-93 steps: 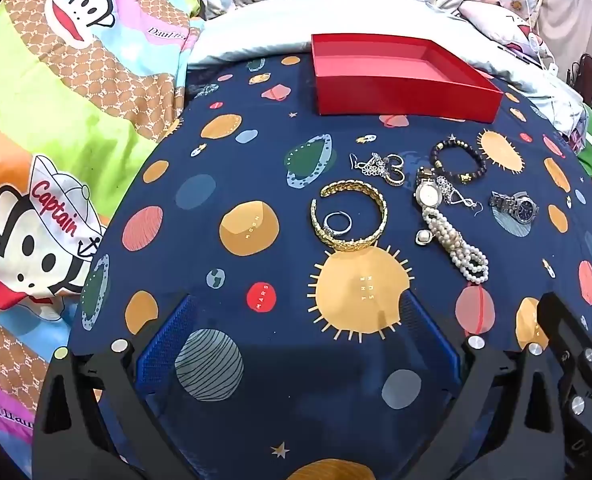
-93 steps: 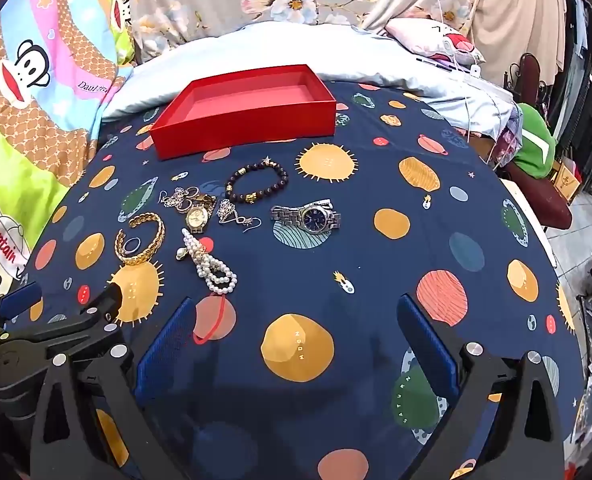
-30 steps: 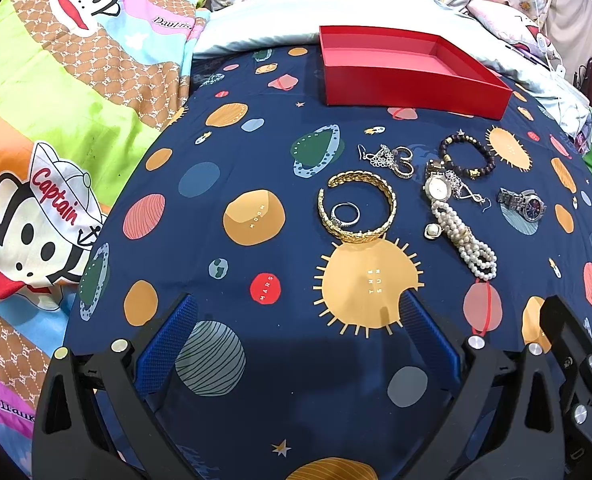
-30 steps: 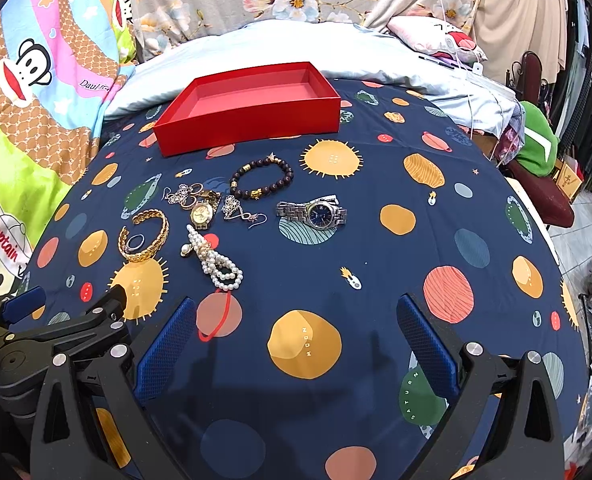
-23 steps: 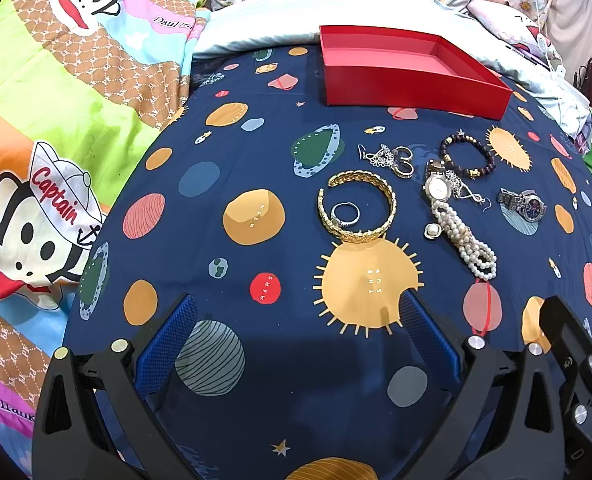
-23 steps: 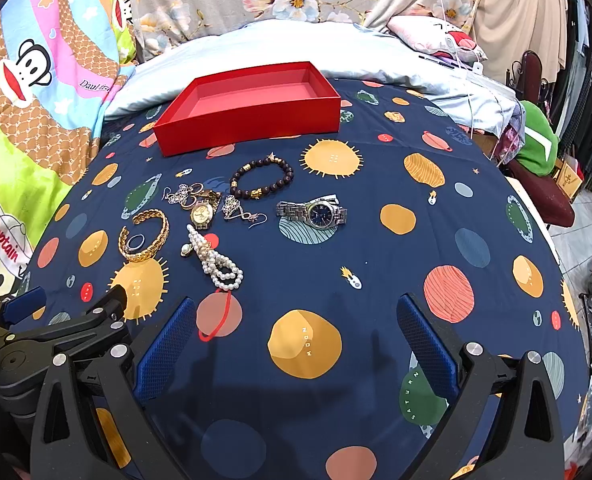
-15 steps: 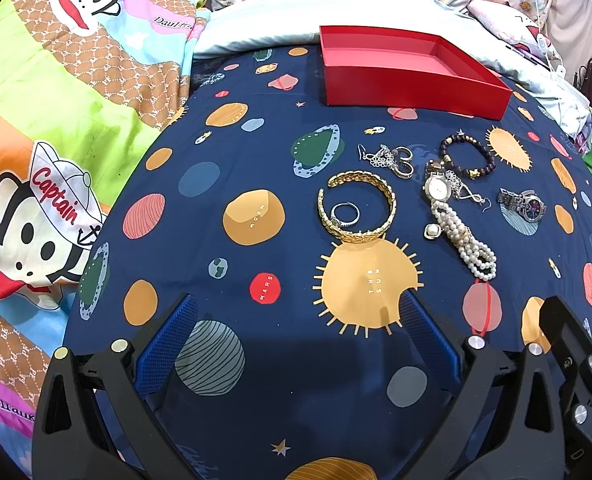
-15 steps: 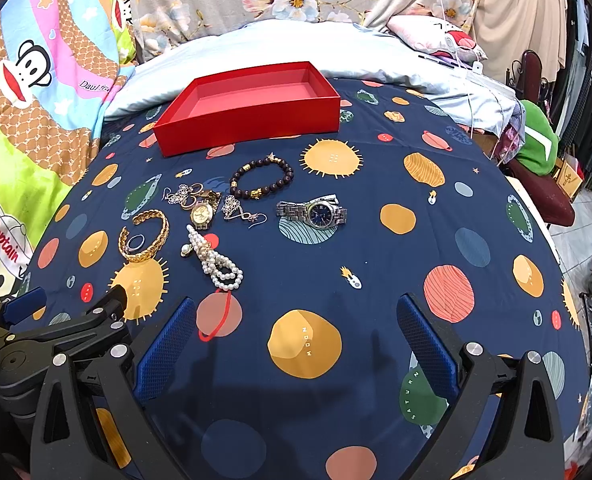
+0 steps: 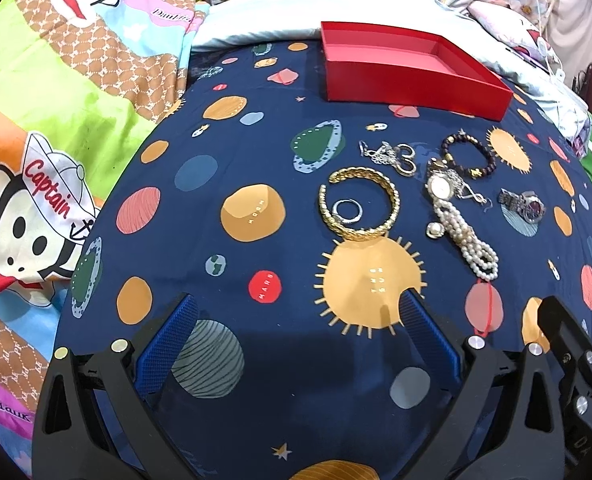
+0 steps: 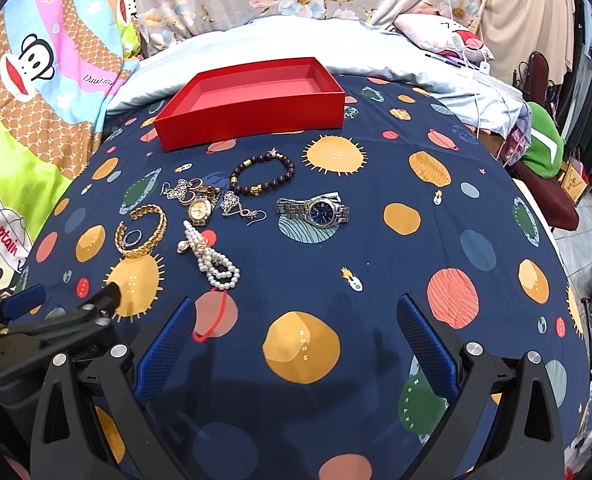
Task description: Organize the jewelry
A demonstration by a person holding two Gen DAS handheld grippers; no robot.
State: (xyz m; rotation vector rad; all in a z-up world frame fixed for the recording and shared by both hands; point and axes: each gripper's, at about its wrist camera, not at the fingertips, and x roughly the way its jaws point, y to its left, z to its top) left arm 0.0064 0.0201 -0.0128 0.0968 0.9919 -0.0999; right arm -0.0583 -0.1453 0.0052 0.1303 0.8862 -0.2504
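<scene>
Jewelry (image 10: 215, 216) lies well ahead of both spread hand-held grippers.

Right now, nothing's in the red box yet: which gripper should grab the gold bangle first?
Left, probably. The left gripper is open and the gold bangle lies just ahead of it, slightly right of centre. From the right gripper, also open, it sits far off to the left, beyond the pearl bracelet.

Both wrist views look forward, sharing the red tray (image 9: 412, 84) and jewelry.
</scene>
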